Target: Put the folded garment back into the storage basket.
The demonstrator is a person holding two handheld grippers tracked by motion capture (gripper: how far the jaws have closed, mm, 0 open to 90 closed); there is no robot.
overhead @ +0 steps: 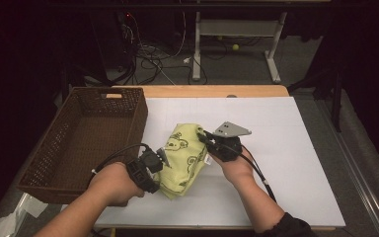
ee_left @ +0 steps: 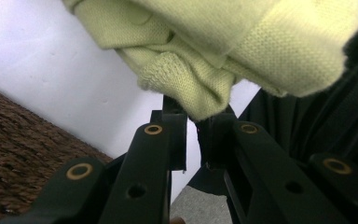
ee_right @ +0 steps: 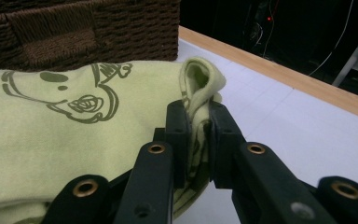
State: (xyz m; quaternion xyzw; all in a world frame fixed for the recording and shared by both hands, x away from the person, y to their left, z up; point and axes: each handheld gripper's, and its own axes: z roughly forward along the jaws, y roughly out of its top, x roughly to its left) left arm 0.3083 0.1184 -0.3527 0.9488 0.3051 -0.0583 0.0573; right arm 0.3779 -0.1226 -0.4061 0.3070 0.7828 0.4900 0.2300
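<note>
Lying folded on the white table sheet (overhead: 286, 148), just right of the wicker basket (overhead: 86, 138) — the pale green printed cloth (overhead: 185, 158). Being pinched from both ends: left gripper (overhead: 164, 157) clamping a bunched fold (ee_left: 200, 95) at the near edge, right gripper (overhead: 205, 136) clamping a doubled-over corner (ee_right: 199, 88) — cloth spanning between the two.

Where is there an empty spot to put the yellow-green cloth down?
The white sheet is bare right of the right gripper, out to its far edge. The basket on the left looks empty inside. It is crowded in the middle, where both grippers pinch the cloth; the left gripper holds its near end.
</note>
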